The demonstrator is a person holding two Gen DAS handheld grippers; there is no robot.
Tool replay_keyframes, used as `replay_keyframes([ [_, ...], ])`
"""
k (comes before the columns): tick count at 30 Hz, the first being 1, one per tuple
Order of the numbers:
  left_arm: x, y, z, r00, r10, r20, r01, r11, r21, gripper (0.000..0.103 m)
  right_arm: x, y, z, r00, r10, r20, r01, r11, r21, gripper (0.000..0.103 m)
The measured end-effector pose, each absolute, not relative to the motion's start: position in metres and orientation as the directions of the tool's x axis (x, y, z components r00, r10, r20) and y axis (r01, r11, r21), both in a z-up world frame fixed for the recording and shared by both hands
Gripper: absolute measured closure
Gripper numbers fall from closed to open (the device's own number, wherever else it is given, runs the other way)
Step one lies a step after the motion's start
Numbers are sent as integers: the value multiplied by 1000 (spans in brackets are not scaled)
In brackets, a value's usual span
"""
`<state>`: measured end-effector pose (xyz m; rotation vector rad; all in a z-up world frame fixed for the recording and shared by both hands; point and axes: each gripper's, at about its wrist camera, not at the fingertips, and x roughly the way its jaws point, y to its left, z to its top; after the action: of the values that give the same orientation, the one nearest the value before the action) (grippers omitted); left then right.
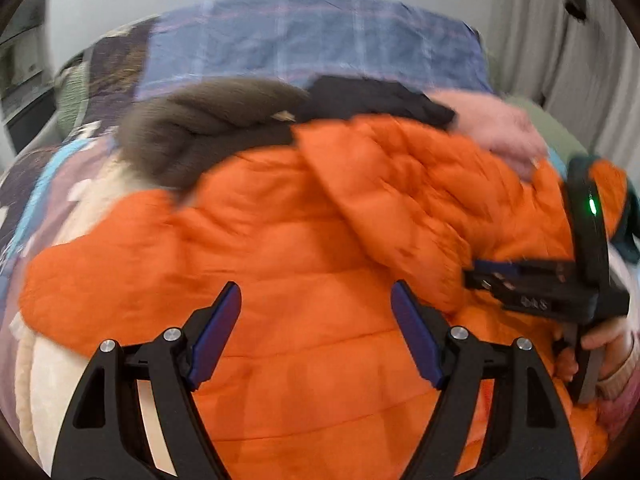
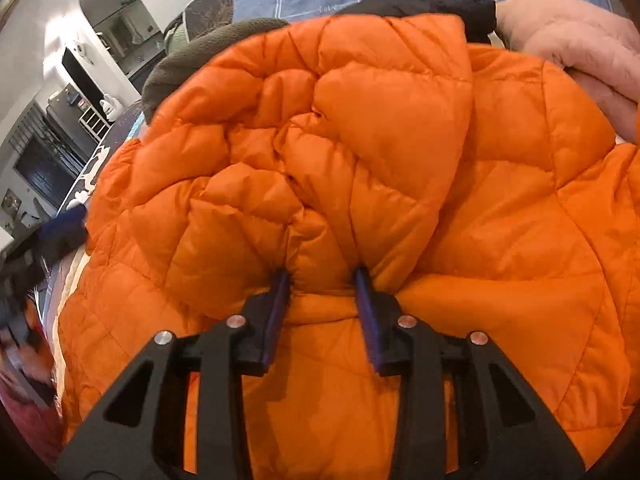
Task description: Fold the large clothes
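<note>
Looking at the right claw (image 2: 322, 276) first — it's clamped on a bunched fold of the orange puffer jacket (image 2: 360, 160), with the blue pads (image 2: 280, 300) pinching a ridge of quilted fabric right at the tips. The rest of the jacket balloons up and away ahead of that claw, hood or collar part piled on top, so the bulk lies forward and a bit to its right.

The left claw (image 1: 316, 300) is spread wide with nothing between its pads, hovering over the flat orange panel directly below and ahead of it. From its view the right claw sits well off to its right, gripping at the jacket's edge.

So the relation that matters, I'd guess — the jacket's long axis runs roughly side to side across the bed (image 1: 312, 40), and the right claw already has one end. The left one is nearer the free, flat side, so it looks like the one to grab next.

Beyond the jacket, ahead of both claws, there's a grey fleece (image 1: 200, 120), something black (image 1: 380, 100) and a pink fluffy garment (image 2: 580, 40).
</note>
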<state>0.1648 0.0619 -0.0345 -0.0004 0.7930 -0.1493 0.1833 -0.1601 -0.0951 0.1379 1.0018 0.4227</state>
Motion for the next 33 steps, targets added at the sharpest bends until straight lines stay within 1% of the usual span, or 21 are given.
replay_keyframes([
  [3,161,105,-38,710,-91,-699,17,993,-113,24,177,-155,-97,492,379,-784,-296,920,258,67],
  [5,155,150,-50,700,-66,-711,-114,973,-202,23,171,-150,-98,514,356,-780,-306,926,221,67],
  [8,141,208,-69,688,-63,-723,-266,905,-332,23,167,-145,-99,535,339,-774,-308,931,194,67],
  [10,129,250,-82,682,-37,-730,-367,846,-386,23,167,-144,-101,541,340,-769,-309,931,194,66],
  [12,125,281,-92,674,-33,-738,-428,797,-426,23,171,-145,-99,541,345,-767,-309,930,201,66],
  [14,123,319,-105,668,-58,-742,-494,711,-501,23,168,-152,-98,543,350,-763,-309,928,206,66],
  [16,126,349,-113,671,-57,-739,-548,633,-546,23,168,-151,-98,547,350,-761,-310,929,205,66],
  [19,139,391,-127,679,-32,-733,-612,527,-590,23,165,-152,-99,549,352,-758,-311,928,206,66],
  [22,157,413,-135,682,-33,-730,-637,464,-616,24,165,-153,-100,548,358,-756,-311,926,213,66],
  [23,163,417,-136,676,-18,-736,-648,461,-606,27,165,-153,-100,548,359,-756,-311,926,214,66],
  [25,177,421,-135,660,25,-751,-669,475,-572,49,165,-154,-100,549,360,-754,-311,926,216,66],
  [27,187,427,-140,652,16,-758,-677,461,-573,92,164,-154,-101,550,362,-753,-311,925,218,66],
  [28,188,429,-140,668,2,-744,-670,437,-600,99,164,-154,-101,550,363,-753,-311,925,219,66],
  [31,184,426,-114,735,26,-678,-617,442,-652,100,164,-154,-101,550,362,-753,-311,925,218,66],
  [33,184,409,-72,780,60,-622,-553,529,-643,100,164,-154,-101,550,362,-752,-311,925,218,66],
])
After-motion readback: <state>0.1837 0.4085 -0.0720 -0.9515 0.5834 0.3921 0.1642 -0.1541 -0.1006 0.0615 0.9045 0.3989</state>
